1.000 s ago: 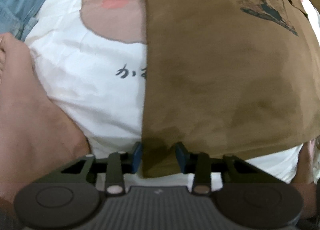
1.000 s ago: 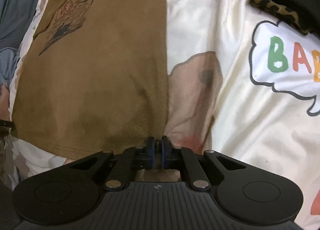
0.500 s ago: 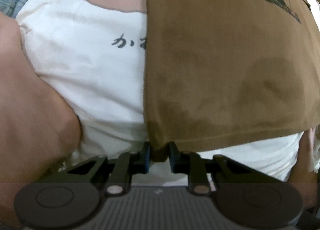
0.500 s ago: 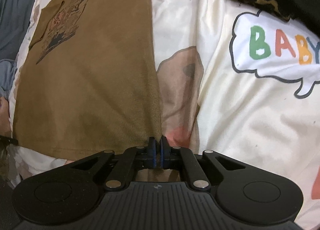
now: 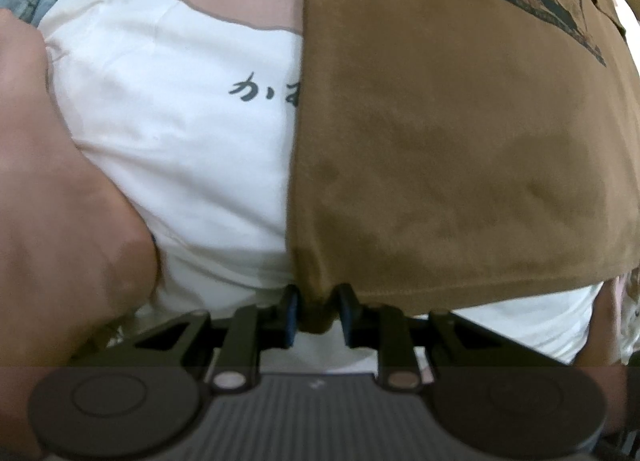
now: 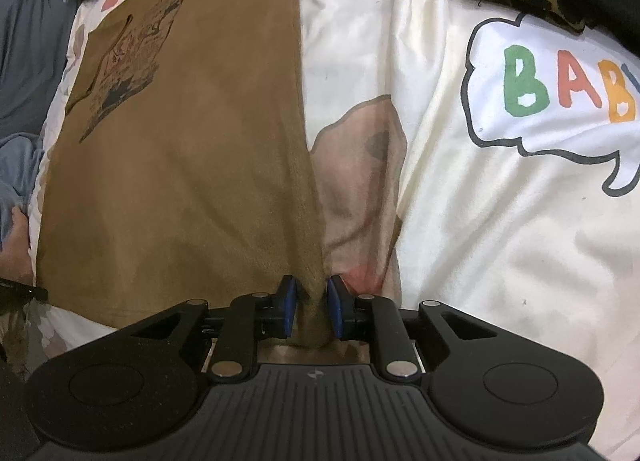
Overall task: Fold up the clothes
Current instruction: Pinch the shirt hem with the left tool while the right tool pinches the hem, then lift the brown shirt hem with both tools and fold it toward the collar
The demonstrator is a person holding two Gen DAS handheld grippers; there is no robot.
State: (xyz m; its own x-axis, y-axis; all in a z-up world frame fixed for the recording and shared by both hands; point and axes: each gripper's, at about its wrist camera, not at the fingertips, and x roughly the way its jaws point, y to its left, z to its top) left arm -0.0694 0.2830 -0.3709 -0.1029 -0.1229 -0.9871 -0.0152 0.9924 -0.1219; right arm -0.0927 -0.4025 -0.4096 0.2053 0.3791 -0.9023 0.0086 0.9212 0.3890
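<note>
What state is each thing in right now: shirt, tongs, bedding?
Brown collared printed shirt: flat, sides folded in, on the bedding.
Left tongs: bottom-left corner of the shirt bunched between the pads; grip cannot be told.
Right tongs: just opened; bottom-right corner between them, pads apart.
White cartoon-print bedding: spread, wrinkled.

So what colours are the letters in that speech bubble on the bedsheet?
Green, red and orange letters, seen best in the right wrist view.

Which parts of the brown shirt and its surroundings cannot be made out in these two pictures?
- Brown shirt, left wrist view: chest print cut off by the top edge.
- Brown shirt, right wrist view: far side hidden by the picture's left edge.
- Bedsheet, right wrist view: coloured lettering cut off by the right edge.
</note>
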